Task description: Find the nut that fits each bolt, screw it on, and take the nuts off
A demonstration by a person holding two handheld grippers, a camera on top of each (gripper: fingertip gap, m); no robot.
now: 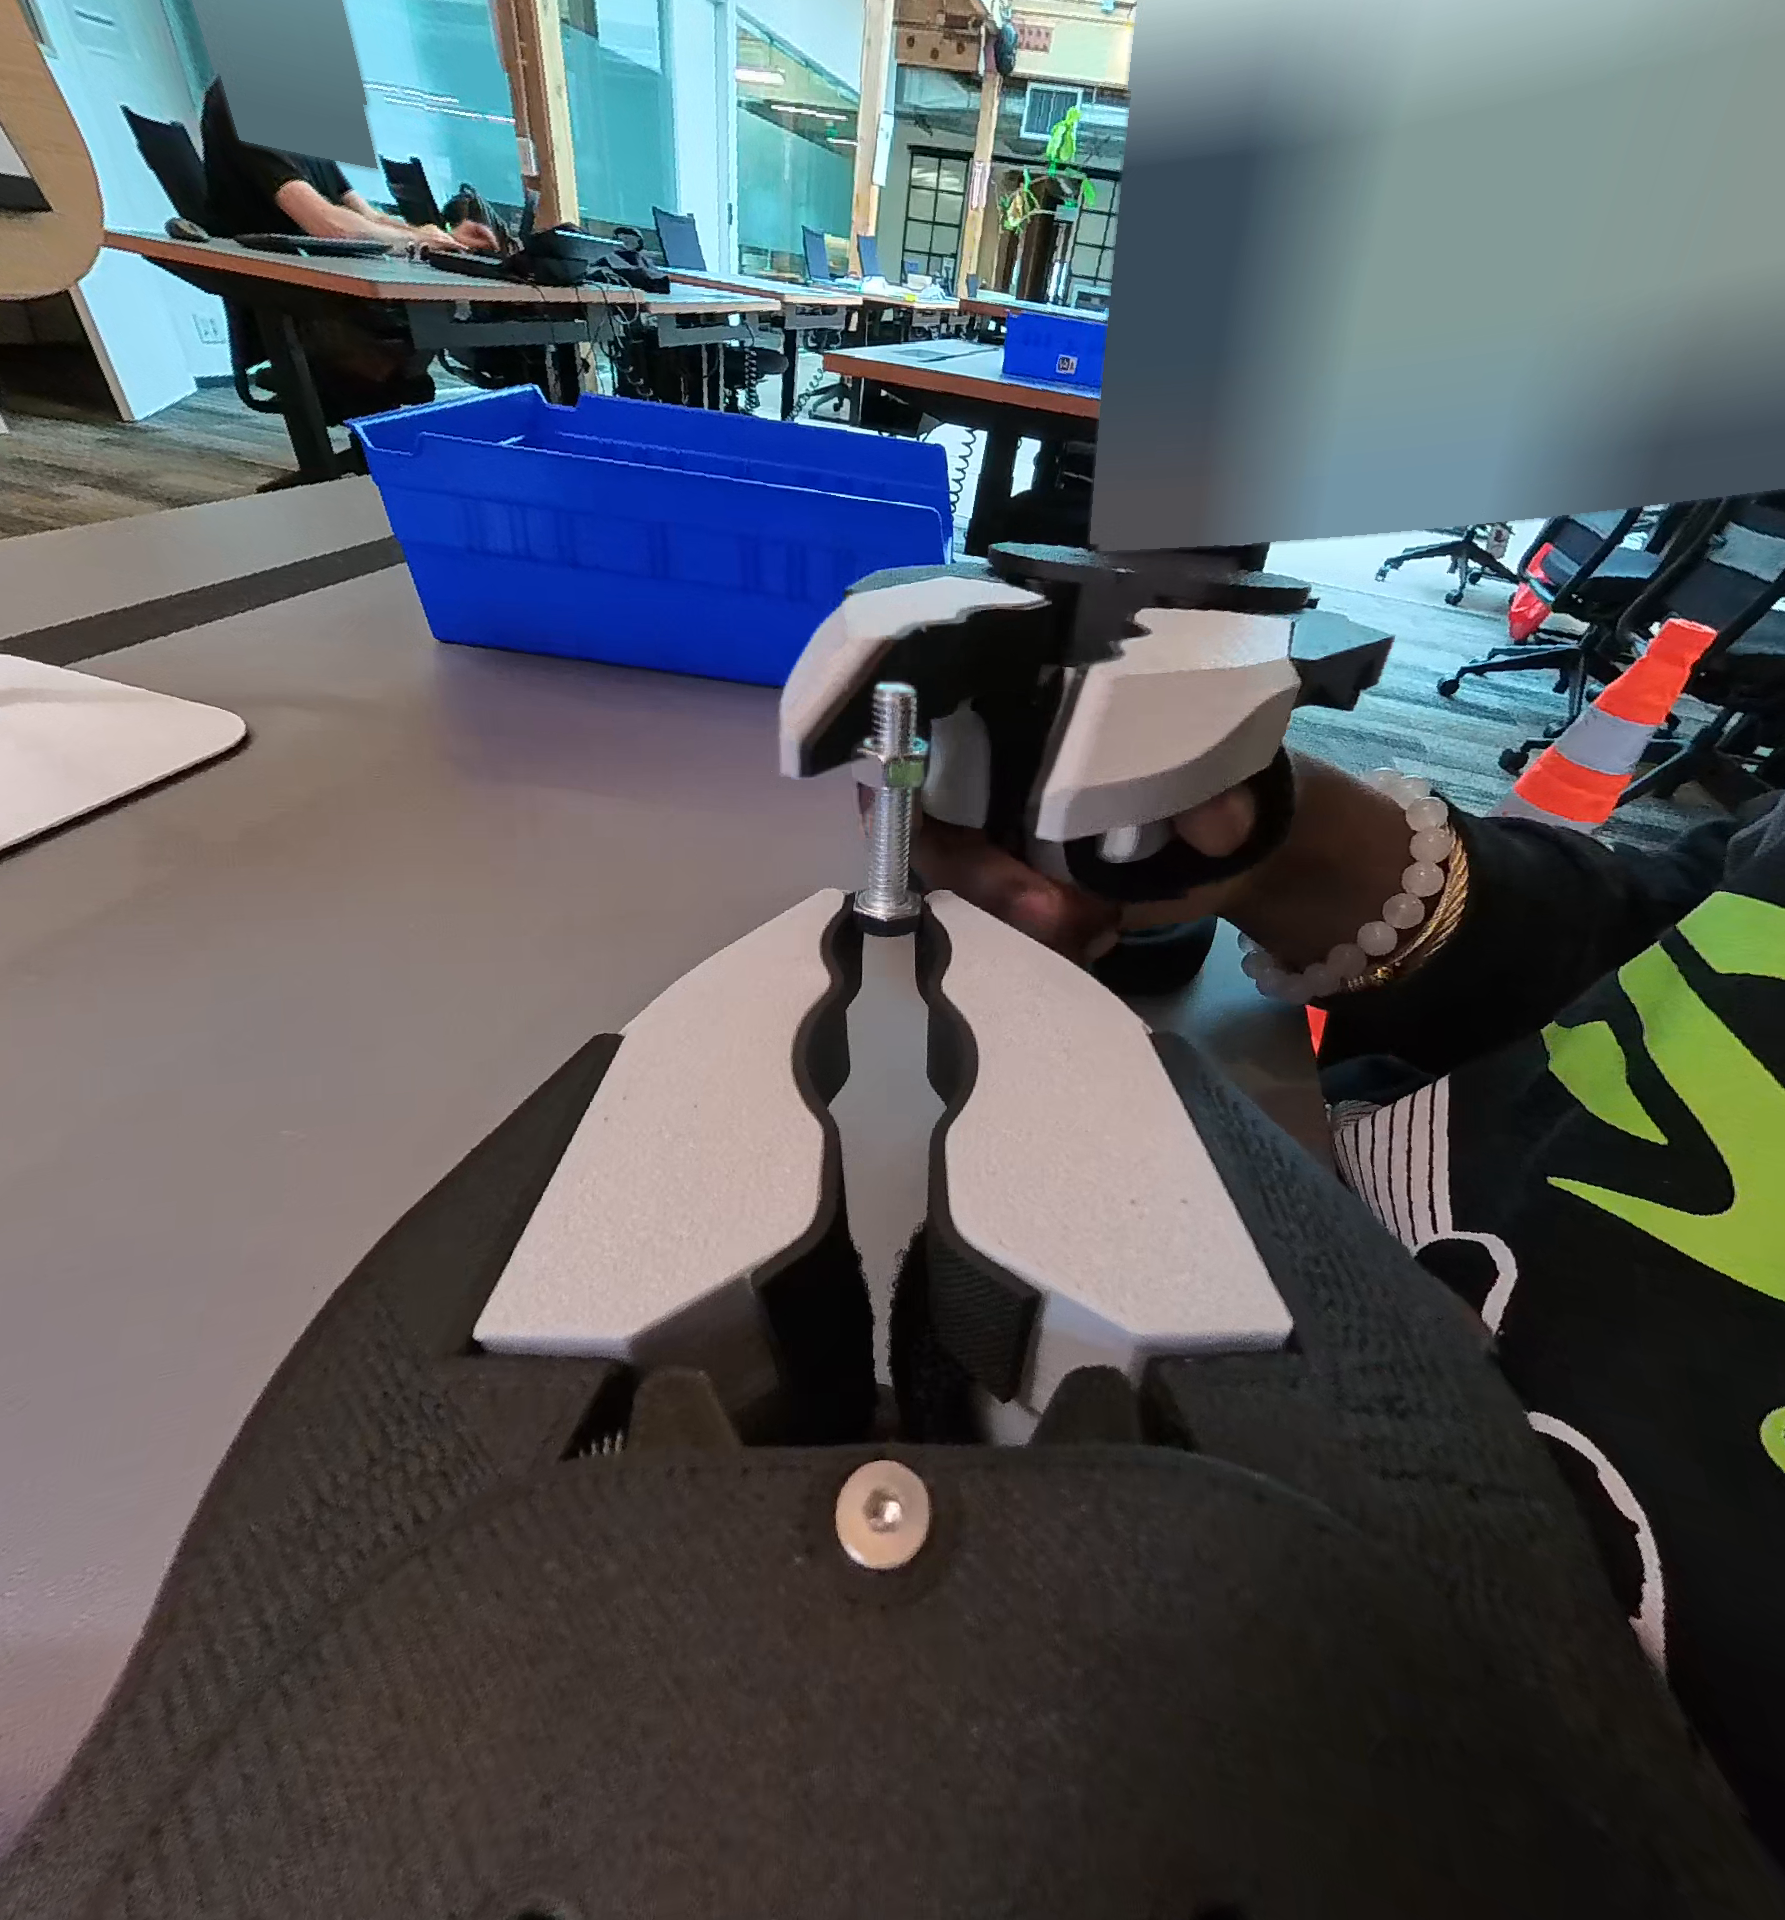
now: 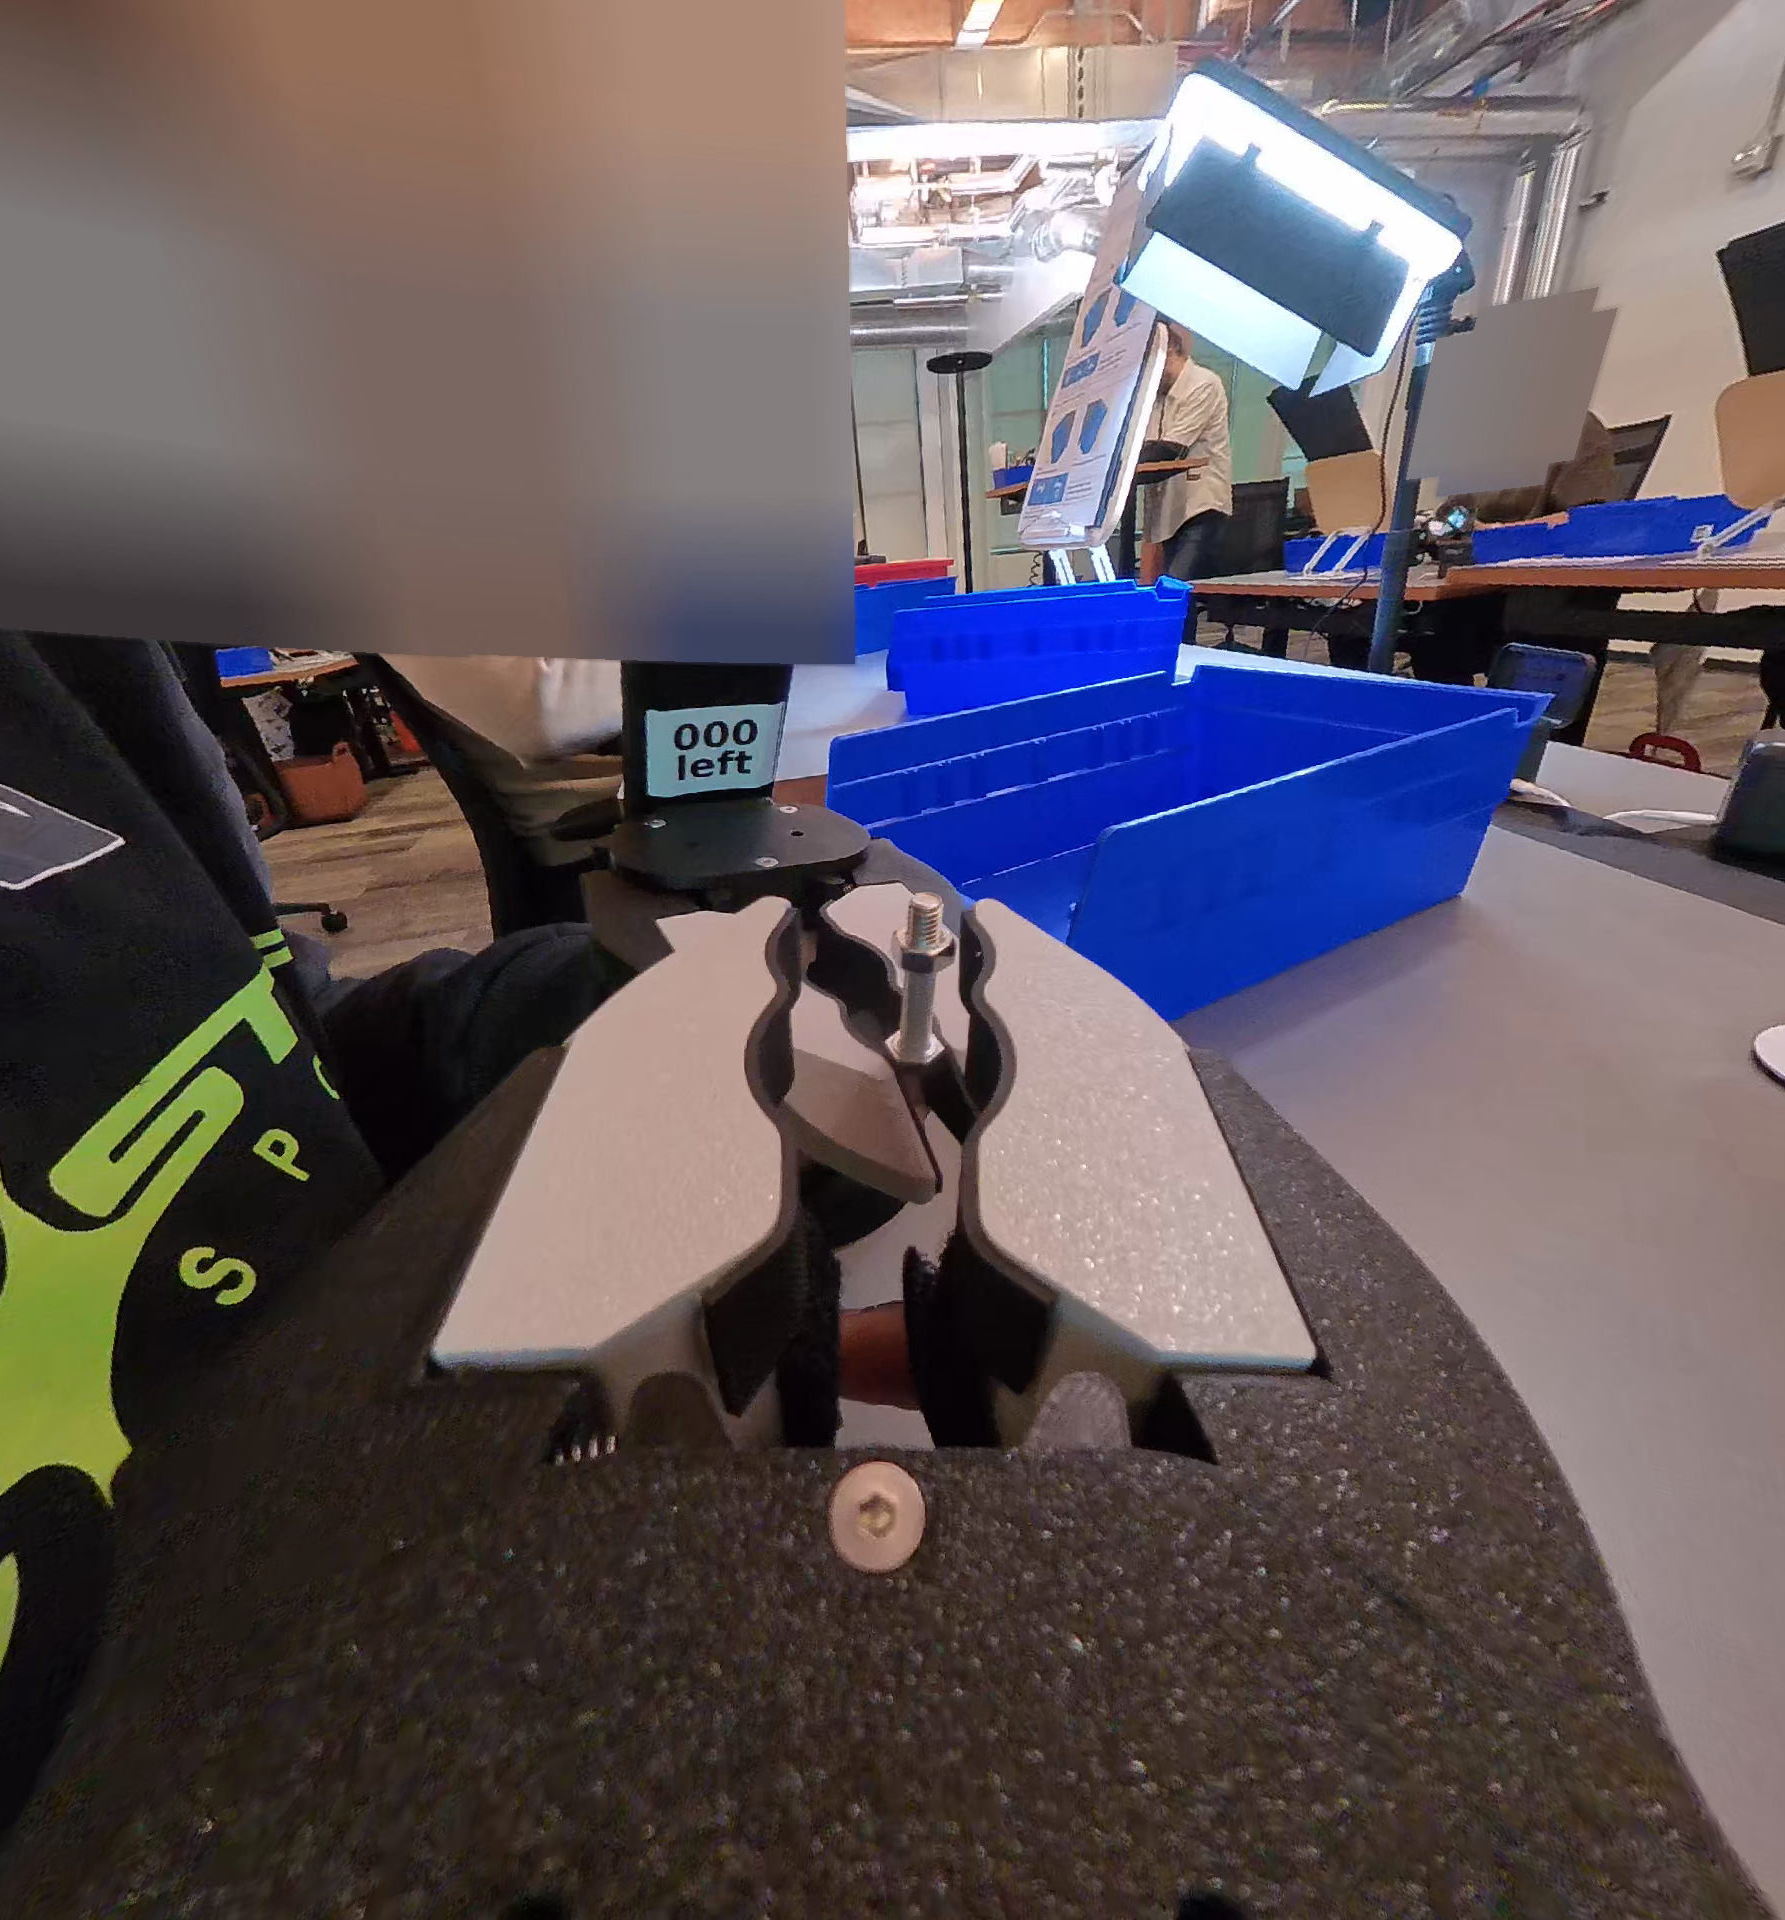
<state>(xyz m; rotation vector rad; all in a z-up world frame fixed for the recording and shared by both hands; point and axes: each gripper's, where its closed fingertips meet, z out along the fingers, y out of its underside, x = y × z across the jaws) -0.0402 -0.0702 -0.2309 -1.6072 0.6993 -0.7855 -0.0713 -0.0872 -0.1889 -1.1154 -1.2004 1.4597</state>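
Note:
A silver bolt stands upright with its dark head down. My left gripper is shut on that head just above the grey table. A silver nut sits partway down the thread, with several turns of thread bare above it. My right gripper comes in from the right at nut height. In the right wrist view the right gripper is open, and the bolt and nut stand between its fingertips, close to the right finger. The left gripper holds the bolt from below.
A blue bin stands on the table behind the bolt, also in the right wrist view. A white flat base lies at the left. The person's hand and beaded wrist hold the right gripper. An orange cone stands on the floor. My right fingertips sit around 5 cm from my left ones.

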